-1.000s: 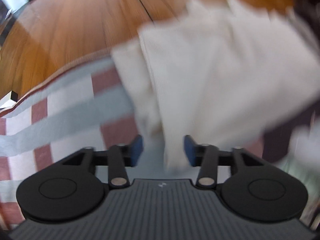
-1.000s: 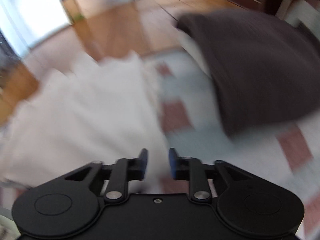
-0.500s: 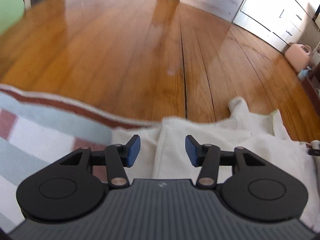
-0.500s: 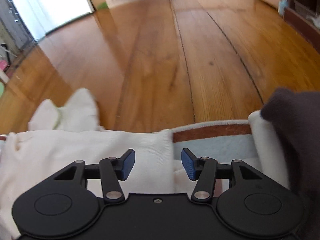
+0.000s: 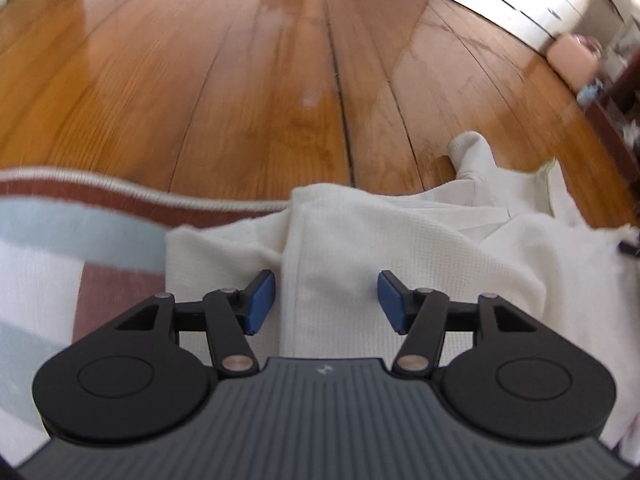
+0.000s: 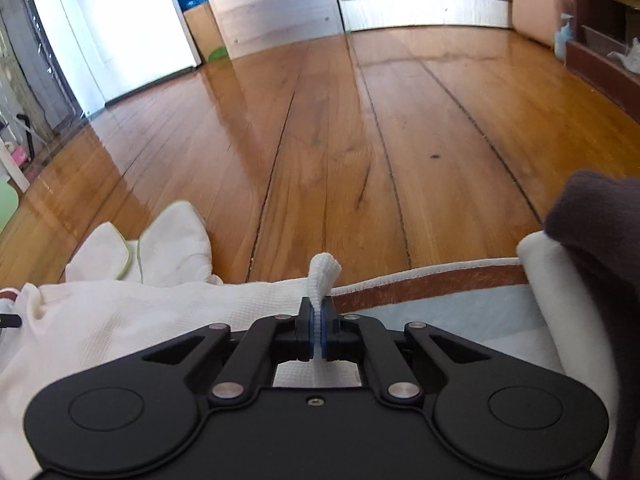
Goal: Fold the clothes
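Left wrist view: checked rug (image 5: 60,240) at far left, pale blue, white and brick-red squares with a corded edge, lying on wooden floor (image 5: 240,80). Just right of it, cream waffle-knit garment (image 5: 400,248) spread over the rug's edge and partly onto the floor, one fold ridge running up past the left blue pad. Left tongs (image 5: 326,300) spread wide, blue pads (image 5: 260,300) well apart, hovering over the garment with nothing gripped; contact with the cloth cannot be told. Cuff-like end of the garment poking onto the boards at upper right. Pink bag (image 5: 572,56), blurred, far right by the wall

Right wrist view: bright doorway (image 6: 112,28) at far left, wooden floor (image 6: 360,140) across the middle. Cream garment (image 6: 120,320) at lower left, loose ends flopped onto the boards. Centre: right tongs (image 6: 317,328) pressed together on a pinch of the cream garment, a small tuft standing up above the pads. Rug border (image 6: 432,280) just right of that, brick-red stripe with white cord. Dark brown cloth (image 6: 600,240) heaped at far right over a white padded edge (image 6: 540,264). Pink bag (image 6: 536,8) in the upper right corner
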The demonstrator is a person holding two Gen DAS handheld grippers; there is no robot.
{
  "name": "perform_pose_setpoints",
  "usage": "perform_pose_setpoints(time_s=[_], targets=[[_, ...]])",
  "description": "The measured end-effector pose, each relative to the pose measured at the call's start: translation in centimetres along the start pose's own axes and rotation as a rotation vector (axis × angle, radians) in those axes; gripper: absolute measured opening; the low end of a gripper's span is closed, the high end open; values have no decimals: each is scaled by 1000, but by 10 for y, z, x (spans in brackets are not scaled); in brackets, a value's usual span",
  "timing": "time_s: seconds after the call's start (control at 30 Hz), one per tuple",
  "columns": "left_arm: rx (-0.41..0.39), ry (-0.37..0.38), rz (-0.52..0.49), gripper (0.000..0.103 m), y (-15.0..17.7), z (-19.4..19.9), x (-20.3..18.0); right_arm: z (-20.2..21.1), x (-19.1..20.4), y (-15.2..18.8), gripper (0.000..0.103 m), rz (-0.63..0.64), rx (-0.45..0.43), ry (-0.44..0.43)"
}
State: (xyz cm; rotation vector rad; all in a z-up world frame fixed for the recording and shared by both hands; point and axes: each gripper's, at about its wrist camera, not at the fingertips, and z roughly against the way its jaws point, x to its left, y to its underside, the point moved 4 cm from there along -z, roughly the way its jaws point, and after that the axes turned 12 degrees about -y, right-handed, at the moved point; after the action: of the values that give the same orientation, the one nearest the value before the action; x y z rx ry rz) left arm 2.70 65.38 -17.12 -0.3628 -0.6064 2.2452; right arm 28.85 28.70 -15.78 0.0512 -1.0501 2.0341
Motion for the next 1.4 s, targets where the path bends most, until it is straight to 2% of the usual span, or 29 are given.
perform_pose_setpoints(time_s=[0.07, 0.1, 0.13, 0.17, 0.2, 0.27, 0.3, 0.43, 0.53, 0.63, 0.67, 0.73, 0.8, 0.83, 0.87, 0.9, 0.93, 1.0, 1.07, 1.13, 1.23, 1.27, 1.3, 1.33, 1.37, 1.4], targets=[[-17, -19, -12, 55, -2, -5, -3, 7, -1, -1, 5, -6, -6, 7], [-23, -22, -9, 48, -2, -5, -3, 10, -1, -1, 5, -7, -10, 9], [-32, -21, -7, 35, -2, -5, -4, 15, 1, -4, 5, -2, -30, 14], [-40, -21, -5, 3, -2, -5, -4, 21, 4, -6, 5, 3, -51, 20], [-43, -25, -1, 2, -3, -4, -4, 26, 6, -9, 5, 8, -71, 25], [-47, -53, 7, 2, -5, 11, -6, 37, 12, -14, 4, 17, -113, 36], [-77, -61, 18, 2, -8, 23, -6, 42, 14, -16, 4, 22, -133, 42], [-262, -100, 71, 2, -24, 74, 2, 69, 21, -33, 4, 28, -243, 43], [-356, -156, 77, 2, -31, 81, 10, 73, 22, -47, 4, 36, -281, 42], [-303, -191, 134, 4, -26, 50, 22, 60, 17, -56, 4, 58, -272, 61], [-273, -210, 156, 5, -23, 40, 27, 49, 13, -57, 4, 52, -237, 59], [-203, -269, 192, 9, -16, 21, 37, 27, 9, -53, 10, 71, -140, 149], [-159, -319, 190, 15, -14, 16, 45, 12, 8, -46, 11, 109, -56, 253], [-158, -314, 191, 17, -15, 20, 46, 16, 13, -38, 14, 118, -45, 255], [-167, -296, 195, 23, -17, 26, 45, 19, 17, -30, 19, 127, -34, 257], [-179, -269, 193, 31, -19, 32, 41, 23, 22, -22, 34, 135, -23, 259], [-188, -235, 174, 34, -18, 39, 34, 27, 27, -14, 41, 141, -12, 249], [-184, -163, 110, 37, -11, 53, 17, 42, 37, 7, 42, 132, 14, 165], [-155, -74, 27, 40, 2, 63, -8, 57, 45, 28, 48, 109, 53, 99], [-82, 28, -42, 48, 19, 63, -34, 68, 48, 52, 67, 95, 83, 67], [56, 33, -113, 49, 48, 52, -60, 75, 48, 90, 68, 104, 136, 81], [93, -5, -144, 49, 57, 46, -63, 74, 46, 100, 67, 118, 155, 103], [127, -58, -180, 49, 65, 40, -64, 74, 44, 109, 63, 134, 168, 124], [146, -128, -232, 50, 72, 35, -66, 75, 44, 114, 51, 158, 160, 142], [136, -192, -290, 60, 77, 35, -69, 77, 46, 117, 34, 183, 146, 163], [118, -247, -337, 70, 78, 36, -71, 79, 48, 119, 1, 206, 133, 190]])
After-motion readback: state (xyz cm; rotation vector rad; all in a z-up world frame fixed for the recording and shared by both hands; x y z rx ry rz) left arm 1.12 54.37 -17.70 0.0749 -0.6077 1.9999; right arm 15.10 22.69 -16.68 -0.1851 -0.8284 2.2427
